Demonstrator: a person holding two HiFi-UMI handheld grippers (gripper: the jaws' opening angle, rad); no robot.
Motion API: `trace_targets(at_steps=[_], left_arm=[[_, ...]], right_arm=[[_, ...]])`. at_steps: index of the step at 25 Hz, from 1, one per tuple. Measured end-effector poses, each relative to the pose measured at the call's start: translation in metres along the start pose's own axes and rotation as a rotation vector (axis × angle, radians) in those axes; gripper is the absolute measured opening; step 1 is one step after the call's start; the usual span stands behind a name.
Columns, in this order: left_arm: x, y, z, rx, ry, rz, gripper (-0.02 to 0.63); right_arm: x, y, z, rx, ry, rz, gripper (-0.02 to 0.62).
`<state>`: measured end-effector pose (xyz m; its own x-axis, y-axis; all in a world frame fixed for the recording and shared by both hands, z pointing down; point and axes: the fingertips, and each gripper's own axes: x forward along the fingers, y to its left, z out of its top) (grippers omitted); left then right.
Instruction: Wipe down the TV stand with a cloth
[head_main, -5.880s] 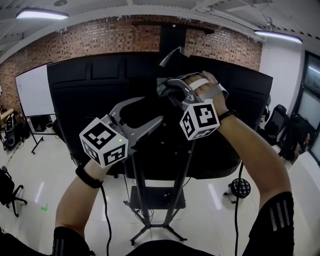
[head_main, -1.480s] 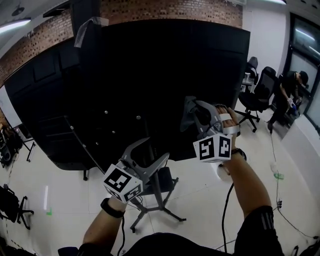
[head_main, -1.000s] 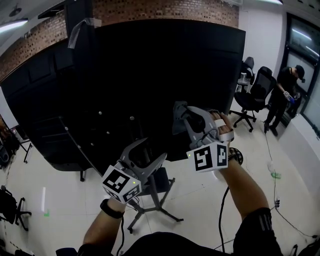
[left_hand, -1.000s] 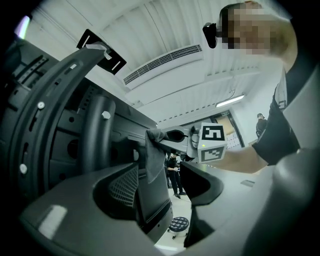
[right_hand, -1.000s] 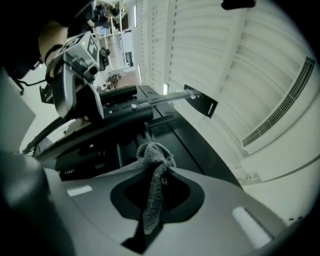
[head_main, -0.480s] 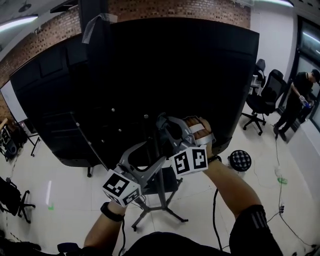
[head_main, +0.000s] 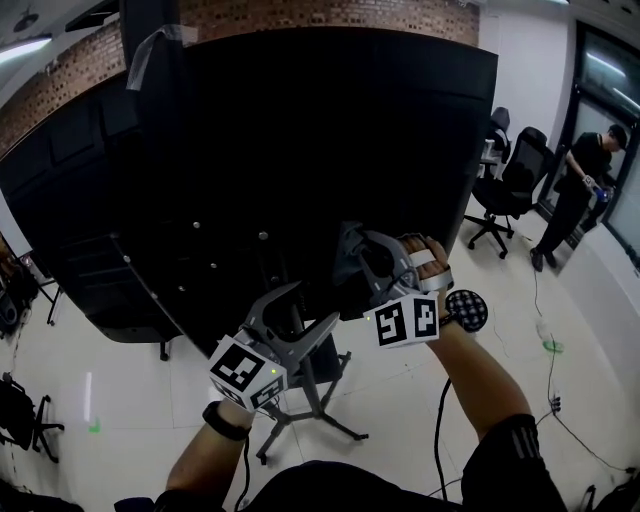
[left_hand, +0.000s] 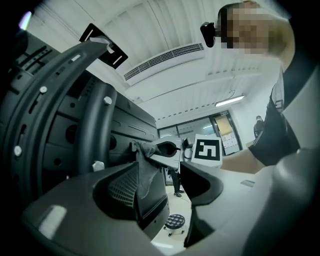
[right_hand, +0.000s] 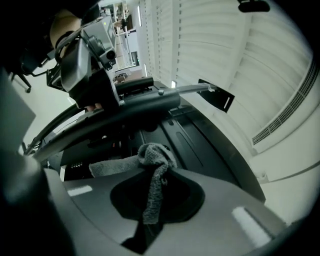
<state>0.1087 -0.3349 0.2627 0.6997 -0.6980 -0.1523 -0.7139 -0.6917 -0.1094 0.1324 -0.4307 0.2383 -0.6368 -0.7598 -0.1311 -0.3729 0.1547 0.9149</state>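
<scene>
A large black screen panel (head_main: 300, 150) is seen from behind, carried on the TV stand (head_main: 300, 418), whose splayed legs are set on the pale floor below the panel. Well to the right of the stand, a black office chair (head_main: 515, 175) is found, and a standing person (head_main: 585, 180) is seen beyond it. The right gripper (head_main: 352, 262) is held up just right of the stand's upright pole, at the panel's lower part; in the right gripper view its jaws are pressed together on a grey cloth (right_hand: 152, 165), one end of which hangs down between them while the other lies off to the side. The left gripper (head_main: 312, 308) is held lower, in front of the stand and above its legs, with its jaws spread and nothing gripped between them. A round patterned stool (head_main: 465, 310) is seen on the floor right of the stand, partly covered by the right hand
</scene>
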Motion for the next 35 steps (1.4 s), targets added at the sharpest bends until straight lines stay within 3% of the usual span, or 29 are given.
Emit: trace_targets(at_steps=[11,16,24,35], left_arm=[[0.037,-0.023,0.000,-0.004,-0.008,-0.082,0.283],[0.039,-0.029,0.002,0.001,-0.009,-0.092,0.284],[0.002,-0.020,0.017,0.010,-0.037,-0.053,0.284],[-0.131,0.047,0.052,0.044,-0.068,0.103,0.284]], right_arm=[[-0.027,-0.029,-0.064,0.009,0.147,-0.048,0.019],[-0.039,-0.042,-0.060,0.071,0.137,-0.068,0.019],[-0.053,-0.052,0.021,0.122,-0.006,-0.080,0.020],[-0.022,-0.023,0.197,0.086,-0.219,-0.047,0.020]])
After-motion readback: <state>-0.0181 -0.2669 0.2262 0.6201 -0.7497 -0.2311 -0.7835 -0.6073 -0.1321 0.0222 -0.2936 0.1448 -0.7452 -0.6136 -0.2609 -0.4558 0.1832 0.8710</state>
